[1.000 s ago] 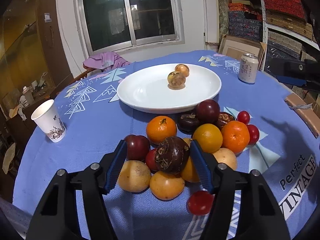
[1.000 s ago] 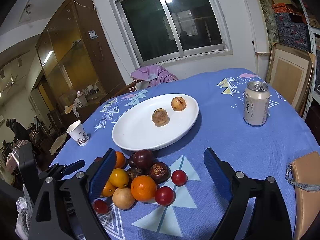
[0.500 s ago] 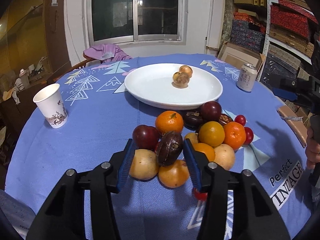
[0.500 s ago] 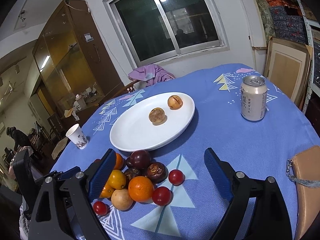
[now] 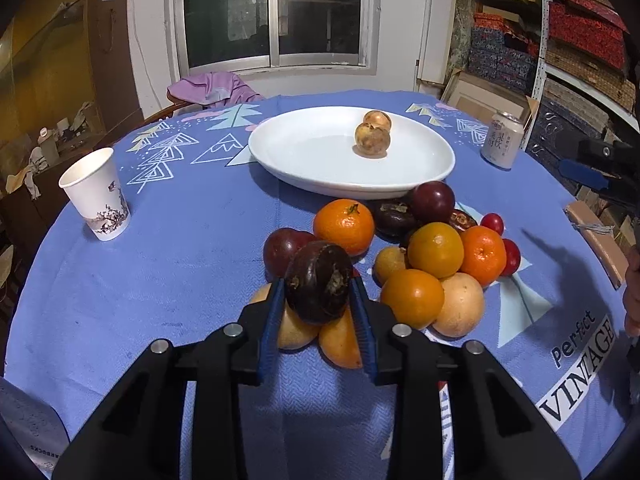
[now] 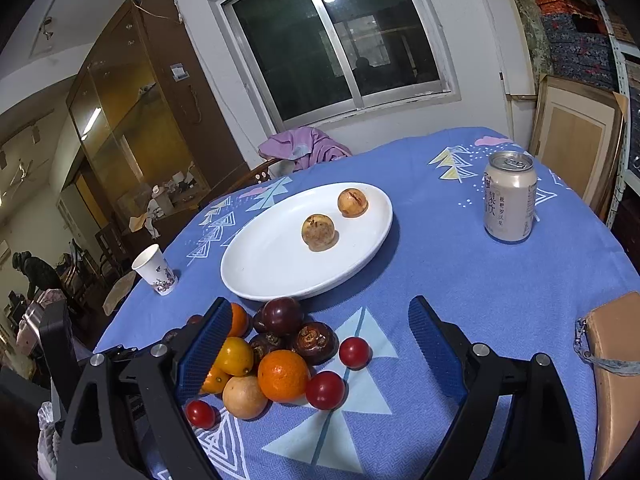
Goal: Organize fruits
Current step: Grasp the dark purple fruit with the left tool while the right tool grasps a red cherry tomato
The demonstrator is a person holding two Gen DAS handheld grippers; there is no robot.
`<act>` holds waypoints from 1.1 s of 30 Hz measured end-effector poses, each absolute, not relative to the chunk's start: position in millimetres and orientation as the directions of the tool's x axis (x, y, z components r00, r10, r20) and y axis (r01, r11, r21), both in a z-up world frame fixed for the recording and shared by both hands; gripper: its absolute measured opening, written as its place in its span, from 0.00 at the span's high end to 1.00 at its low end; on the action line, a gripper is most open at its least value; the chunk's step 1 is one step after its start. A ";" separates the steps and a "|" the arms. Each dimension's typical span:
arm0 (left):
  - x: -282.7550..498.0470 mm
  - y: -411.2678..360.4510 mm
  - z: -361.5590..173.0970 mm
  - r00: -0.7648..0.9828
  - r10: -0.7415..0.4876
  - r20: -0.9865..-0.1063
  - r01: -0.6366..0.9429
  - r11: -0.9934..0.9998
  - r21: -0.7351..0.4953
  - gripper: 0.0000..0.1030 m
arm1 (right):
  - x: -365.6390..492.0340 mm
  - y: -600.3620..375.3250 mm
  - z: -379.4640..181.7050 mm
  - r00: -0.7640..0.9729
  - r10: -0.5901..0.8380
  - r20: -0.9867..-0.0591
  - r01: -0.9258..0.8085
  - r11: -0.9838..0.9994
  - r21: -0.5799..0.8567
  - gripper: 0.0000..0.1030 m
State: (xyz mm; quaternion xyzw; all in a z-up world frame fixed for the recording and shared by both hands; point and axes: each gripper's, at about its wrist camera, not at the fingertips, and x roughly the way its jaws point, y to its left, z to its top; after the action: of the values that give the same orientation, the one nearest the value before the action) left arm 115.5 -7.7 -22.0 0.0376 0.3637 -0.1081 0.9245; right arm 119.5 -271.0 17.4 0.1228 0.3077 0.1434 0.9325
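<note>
My left gripper (image 5: pixel 319 286) is shut on a dark brown passion fruit (image 5: pixel 319 282) and holds it just above a pile of fruit (image 5: pixel 432 256) on the blue tablecloth: oranges, yellow fruits, dark plums, small red tomatoes. Beyond the pile is a white plate (image 5: pixel 312 160) with two tan fruits (image 5: pixel 372 140). My right gripper (image 6: pixel 320 316) is open and empty above the pile's right side (image 6: pixel 282 374), near side of the plate (image 6: pixel 260 256). The left gripper's body shows at the left edge of the right wrist view.
A paper cup (image 5: pixel 96 196) stands at the left of the table. A drink can (image 5: pixel 502 140) stands right of the plate, also in the right wrist view (image 6: pixel 509 200). A tan pouch (image 6: pixel 612 360) lies at the right edge. A chair with purple cloth (image 5: pixel 212 88) is behind.
My left gripper closed on the dark passion fruit and lifted it off the pile. The right gripper stayed open and nearly still.
</note>
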 end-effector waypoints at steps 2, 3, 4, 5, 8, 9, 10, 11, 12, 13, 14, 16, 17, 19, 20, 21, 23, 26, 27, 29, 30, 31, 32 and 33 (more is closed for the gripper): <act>116.6 -7.1 -21.3 0.712 -0.181 -0.678 0.228 0.973 -0.020 0.68 | 119.8 -268.9 16.5 0.766 0.344 -0.543 -0.198 0.930 0.310 0.12; 116.4 -7.2 -21.0 0.711 -0.185 -0.678 0.229 0.973 -0.025 0.69 | 120.5 -267.6 15.9 0.764 0.343 -0.546 -0.200 0.931 0.305 0.12; 116.1 -7.1 -20.7 0.709 -0.190 -0.679 0.232 0.972 -0.030 0.69 | 121.4 -266.6 15.1 0.761 0.342 -0.552 -0.202 0.933 0.299 0.12; 115.8 -6.5 -20.1 0.709 -0.193 -0.678 0.231 0.972 -0.035 0.70 | 122.4 -265.5 13.8 0.754 0.339 -0.563 -0.203 0.935 0.292 0.12; 115.7 -2.2 -17.5 0.702 -0.216 -0.678 0.228 0.971 -0.073 0.73 | 127.4 -260.7 4.9 0.711 0.344 -0.613 -0.217 0.937 0.274 0.14; 116.2 -0.5 -17.2 0.700 -0.220 -0.679 0.226 0.971 -0.081 0.73 | 129.0 -258.7 1.3 0.698 0.343 -0.629 -0.221 0.938 0.266 0.17; 116.6 0.8 -17.2 0.700 -0.216 -0.681 0.219 0.972 -0.083 0.74 | 130.7 -256.5 -2.4 0.686 0.336 -0.645 -0.224 0.941 0.252 0.23; 117.2 1.3 -17.4 0.700 -0.216 -0.681 0.217 0.972 -0.085 0.74 | 132.4 -254.7 -6.2 0.675 0.331 -0.660 -0.227 0.944 0.240 0.28; 117.3 1.3 -17.4 0.699 -0.218 -0.681 0.216 0.972 -0.089 0.74 | 133.4 -254.1 -9.6 0.664 0.333 -0.669 -0.231 0.943 0.240 0.32; 117.4 0.5 -17.5 0.700 -0.216 -0.680 0.216 0.973 -0.087 0.74 | 135.3 -254.8 -14.0 0.650 0.341 -0.679 -0.232 0.940 0.250 0.42; 117.1 -0.8 -17.6 0.702 -0.213 -0.680 0.216 0.973 -0.082 0.74 | 138.1 -256.5 -18.1 0.633 0.352 -0.689 -0.231 0.936 0.266 0.53; 117.1 -3.0 -17.6 0.703 -0.211 -0.679 0.219 0.973 -0.075 0.74 | 144.6 -261.4 -27.2 0.604 0.370 -0.706 -0.211 0.928 0.306 0.57; 116.9 -3.7 -17.5 0.704 -0.210 -0.679 0.219 0.973 -0.073 0.74 | 148.0 -264.4 -31.4 0.593 0.377 -0.711 -0.195 0.925 0.328 0.57; 117.2 -4.5 -17.0 0.703 -0.212 -0.679 0.220 0.973 -0.076 0.74 | 154.8 -270.2 -39.5 0.567 0.414 -0.712 -0.169 0.905 0.391 0.57; 117.0 -4.8 -16.9 0.703 -0.211 -0.679 0.220 0.973 -0.075 0.74 | 157.6 -272.2 -42.3 0.561 0.427 -0.709 -0.157 0.896 0.416 0.57; 117.0 -4.8 -16.9 0.704 -0.210 -0.679 0.220 0.973 -0.074 0.74 | 160.5 -273.3 -44.9 0.554 0.435 -0.709 -0.146 0.890 0.432 0.57; 116.9 -6.2 -16.7 0.706 -0.207 -0.678 0.221 0.973 -0.068 0.74 | 164.5 -272.2 -48.3 0.546 0.448 -0.708 -0.137 0.881 0.453 0.57; 116.3 -7.3 -16.5 0.708 -0.203 -0.676 0.222 0.973 -0.060 0.74 | 168.3 -266.0 -50.3 0.550 0.416 -0.724 -0.130 0.899 0.418 0.57; 116.3 -7.4 -16.4 0.708 -0.203 -0.676 0.222 0.973 -0.059 0.74 | 169.6 -264.8 -51.1 0.552 0.403 -0.730 -0.128 0.906 0.403 0.57; 116.5 -7.4 -16.4 0.708 -0.205 -0.676 0.223 0.973 -0.062 0.75 | 172.4 -262.2 -55.3 0.544 0.391 -0.742 -0.124 0.913 0.390 0.57; 116.1 -7.2 -16.3 0.708 -0.206 -0.676 0.223 0.973 -0.063 0.75 | 173.4 -261.2 -58.0 0.539 0.385 -0.749 -0.118 0.915 0.385 0.58; 116.0 -7.4 -16.2 0.708 -0.207 -0.675 0.223 0.973 -0.064 0.75 | 174.1 -260.1 -60.7 0.533 0.382 -0.755 -0.118 0.917 0.381 0.59; 115.7 -7.5 -16.0 0.708 -0.208 -0.675 0.224 0.972 -0.064 0.75 | 173.6 -260.5 -61.0 0.540 0.374 -0.754 -0.121 0.921 0.370 0.62; 115.4 -7.8 -15.8 0.710 -0.209 -0.673 0.226 0.972 -0.064 0.75 | 173.2 -259.7 -60.7 0.541 0.368 -0.757 -0.123 0.924 0.361 0.63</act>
State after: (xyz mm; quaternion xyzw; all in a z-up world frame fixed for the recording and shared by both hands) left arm 115.4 -7.8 -15.8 0.0117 0.3623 -0.1175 0.9245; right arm 173.2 -259.7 -60.7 0.1336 0.4580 0.1414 0.8674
